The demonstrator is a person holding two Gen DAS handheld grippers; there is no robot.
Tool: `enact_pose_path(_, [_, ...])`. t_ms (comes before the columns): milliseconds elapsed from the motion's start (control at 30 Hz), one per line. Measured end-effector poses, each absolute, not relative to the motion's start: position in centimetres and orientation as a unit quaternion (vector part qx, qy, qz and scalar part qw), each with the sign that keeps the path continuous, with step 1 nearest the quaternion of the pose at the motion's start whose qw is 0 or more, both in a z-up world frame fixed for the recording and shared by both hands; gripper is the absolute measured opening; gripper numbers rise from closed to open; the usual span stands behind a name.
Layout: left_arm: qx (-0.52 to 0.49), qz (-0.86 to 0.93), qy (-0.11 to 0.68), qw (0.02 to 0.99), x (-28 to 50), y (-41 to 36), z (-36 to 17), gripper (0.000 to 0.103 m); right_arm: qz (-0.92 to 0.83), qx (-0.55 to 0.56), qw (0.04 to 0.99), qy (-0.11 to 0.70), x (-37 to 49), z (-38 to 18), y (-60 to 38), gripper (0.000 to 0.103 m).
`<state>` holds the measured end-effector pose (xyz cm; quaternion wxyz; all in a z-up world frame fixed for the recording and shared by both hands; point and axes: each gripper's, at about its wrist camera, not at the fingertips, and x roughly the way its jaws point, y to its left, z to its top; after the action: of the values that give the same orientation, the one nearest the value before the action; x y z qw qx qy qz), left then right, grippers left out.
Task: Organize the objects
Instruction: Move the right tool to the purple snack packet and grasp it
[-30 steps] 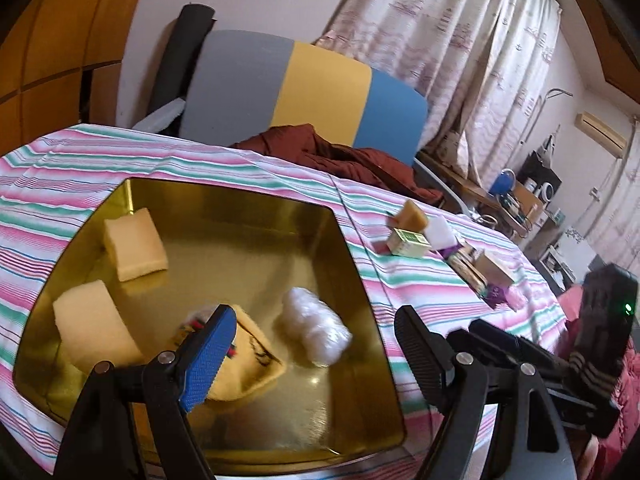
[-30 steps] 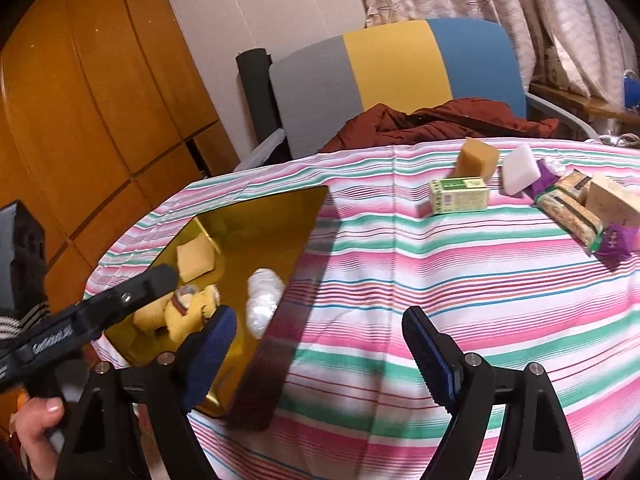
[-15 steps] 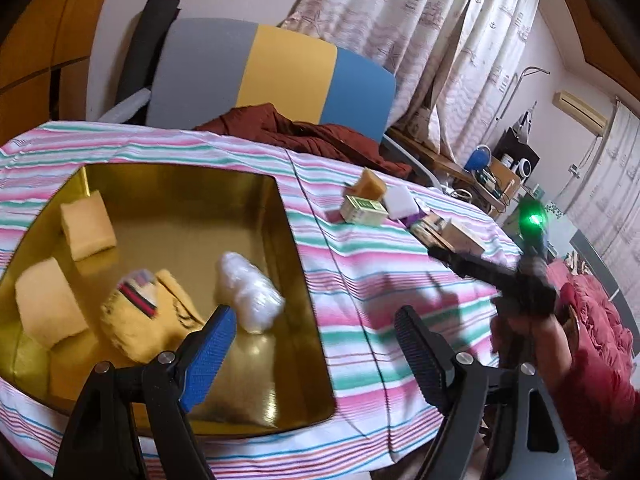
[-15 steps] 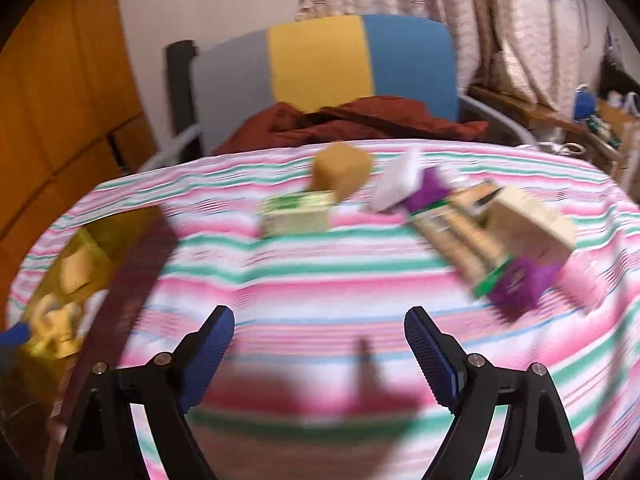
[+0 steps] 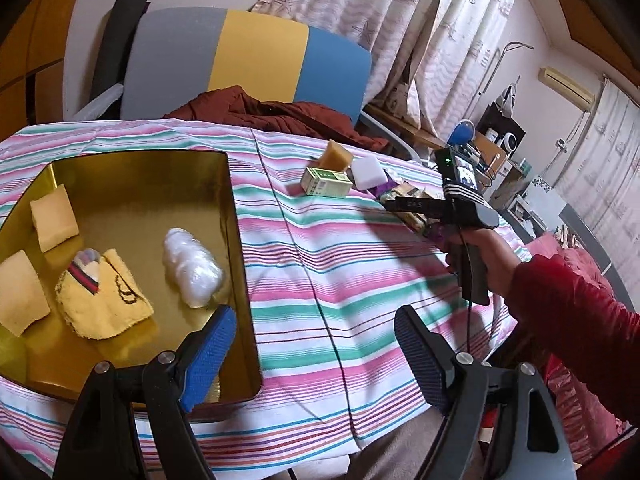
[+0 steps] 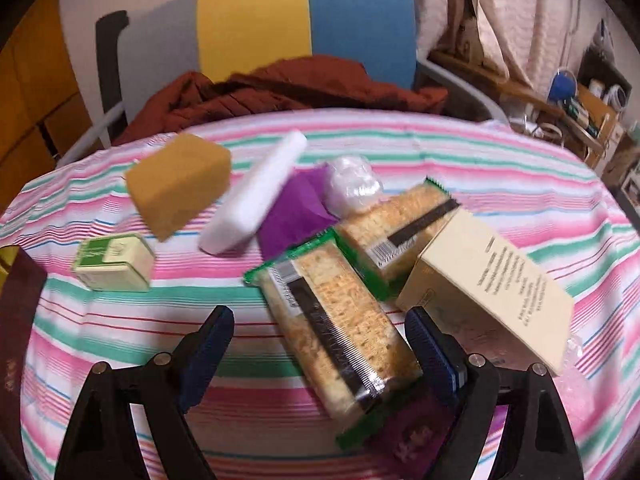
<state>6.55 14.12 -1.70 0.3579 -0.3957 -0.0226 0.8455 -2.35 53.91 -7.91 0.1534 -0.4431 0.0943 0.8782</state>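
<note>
striped tablecloth [image 6: 280, 160] holds crowded cracker packs [image 6: 340, 332] between the spread right claw [image 6: 320, 340]; left claw [image 5: 312, 344] gapes empty.

Left gripper [image 5: 314, 348] showing black frame, blue ribbed fingers [image 5: 208, 350], silver screws; right gripper [image 6: 320, 350] matching. Right hand [image 5: 486, 258] wearing red sleeve [image 5: 576, 320], black cable trailing.

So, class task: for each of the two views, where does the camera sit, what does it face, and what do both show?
Left wrist: sits behind the left tool, over the gold tray, facing the table; shows the person's right hand.
Right wrist: sits behind the right tool, facing the cracker packs; no body shows.
Shared: green box, brown sponge, chair.
</note>
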Motion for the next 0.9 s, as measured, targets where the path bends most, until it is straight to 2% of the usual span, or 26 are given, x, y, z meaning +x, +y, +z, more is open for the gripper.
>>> enact_pose_path(67, [-0.396, 0.845, -0.02, 0.358, 6.5, 14.3, -1.7, 0.083, 0.881, -0.441, 0.132, 0.105, -1.9, -7.9, 53.2, 0.089])
enact_pose_path(200, [-0.398, 0.842, -0.022, 0.363, 6.6, 14.9, -1.7, 0.083, 0.889, -0.418, 0.045, 0.18, 0.8, -7.7, 49.9, 0.088])
enact_pose_path(333, [-0.395, 0.843, -0.013, 0.365, 7.1, 15.2, -1.6, 0.083, 0.9, -0.384, 0.036, 0.203, 4.8, -7.7, 47.8, 0.089])
enact_pose_path(400, [-0.396, 0.843, -0.009, 0.365, 7.1, 15.3, -1.7, 0.083, 0.907, -0.356, 0.057, 0.219, 7.3, -7.2, 48.3, 0.089])
enact_pose_path(500, [-0.401, 0.839, -0.012, 0.367, 7.0, 15.6, -1.9, 0.083, 0.913, -0.322, 0.142, 0.208, 10.4, -6.1, 50.5, 0.089])
enact_pose_path(600, [-0.406, 0.835, -0.011, 0.372, 7.1, 16.3, -2.1, 0.083, 0.906, -0.311, 0.203, 0.2, 10.6, -5.6, 53.6, 0.087])
enact_pose_path(900, [-0.401, 0.831, 0.03, 0.384, 7.3, 19.3, -1.5, 0.083, 0.886, -0.361, 0.233, 0.173, 6.8, -7.7, 57.1, 0.075])
